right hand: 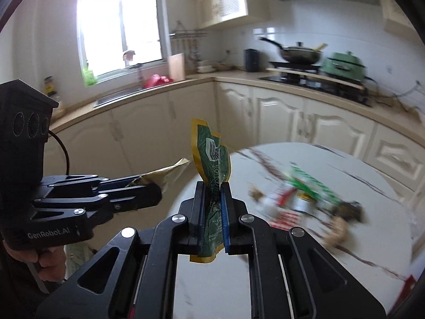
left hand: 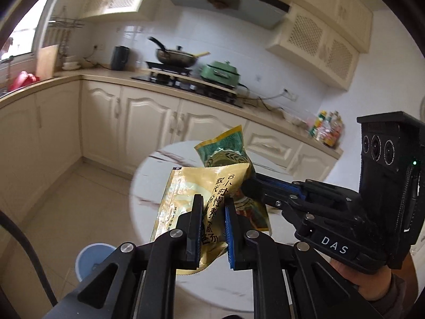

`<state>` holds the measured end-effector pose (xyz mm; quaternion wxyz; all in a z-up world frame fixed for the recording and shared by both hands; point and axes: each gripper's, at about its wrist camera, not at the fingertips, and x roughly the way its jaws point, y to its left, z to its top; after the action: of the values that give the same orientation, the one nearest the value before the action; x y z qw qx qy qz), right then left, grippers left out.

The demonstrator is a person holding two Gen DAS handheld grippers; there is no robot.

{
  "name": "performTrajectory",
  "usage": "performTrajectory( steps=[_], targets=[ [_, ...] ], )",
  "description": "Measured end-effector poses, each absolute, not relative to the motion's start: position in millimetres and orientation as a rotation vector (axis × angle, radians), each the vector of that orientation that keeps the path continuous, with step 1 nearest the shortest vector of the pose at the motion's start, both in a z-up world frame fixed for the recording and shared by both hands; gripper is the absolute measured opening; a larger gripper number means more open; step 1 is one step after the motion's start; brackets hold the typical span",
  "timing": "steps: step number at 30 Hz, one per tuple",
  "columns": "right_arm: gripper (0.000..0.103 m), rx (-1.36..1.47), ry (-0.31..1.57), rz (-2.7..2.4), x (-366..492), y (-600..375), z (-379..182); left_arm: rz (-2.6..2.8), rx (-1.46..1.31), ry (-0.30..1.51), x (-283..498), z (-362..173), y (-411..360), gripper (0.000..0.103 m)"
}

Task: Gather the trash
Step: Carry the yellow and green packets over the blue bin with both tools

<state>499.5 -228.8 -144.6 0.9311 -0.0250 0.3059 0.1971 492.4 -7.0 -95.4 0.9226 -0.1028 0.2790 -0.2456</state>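
My left gripper (left hand: pixel 213 207) is shut on a gold wrapper (left hand: pixel 191 186) with black print, held up above the round white marble table (left hand: pixel 148 175). My right gripper (right hand: pixel 212 191) is shut on a green and yellow wrapper (right hand: pixel 212 156), held upright over the table's edge. In the left wrist view the right gripper (left hand: pixel 249 183) comes in from the right, with its green wrapper (left hand: pixel 225 146) just behind the gold one. In the right wrist view the left gripper (right hand: pixel 156 186) comes in from the left with the gold wrapper (right hand: pixel 167 172). More trash (right hand: pixel 305 199), blurred, lies on the table (right hand: pixel 358 175).
A light blue bin (left hand: pixel 93 260) stands on the tiled floor at the lower left of the table. Cream kitchen cabinets (left hand: pixel 148 122) and a counter with a stove, wok (left hand: pixel 175 55) and green cooker (left hand: pixel 220 73) run behind. A sink (right hand: pixel 117 97) lies under the window.
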Motion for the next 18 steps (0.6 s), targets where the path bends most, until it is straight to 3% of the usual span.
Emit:
performTrajectory(
  steps=[9, 18],
  targets=[
    [0.011, -0.070, 0.723, 0.613, 559, -67, -201, -0.279, -0.318, 0.654, 498, -148, 146, 0.010],
    [0.011, -0.087, 0.990, 0.650, 632, 20, -348, -0.168, -0.428, 0.902, 558, -263, 221, 0.010]
  ],
)
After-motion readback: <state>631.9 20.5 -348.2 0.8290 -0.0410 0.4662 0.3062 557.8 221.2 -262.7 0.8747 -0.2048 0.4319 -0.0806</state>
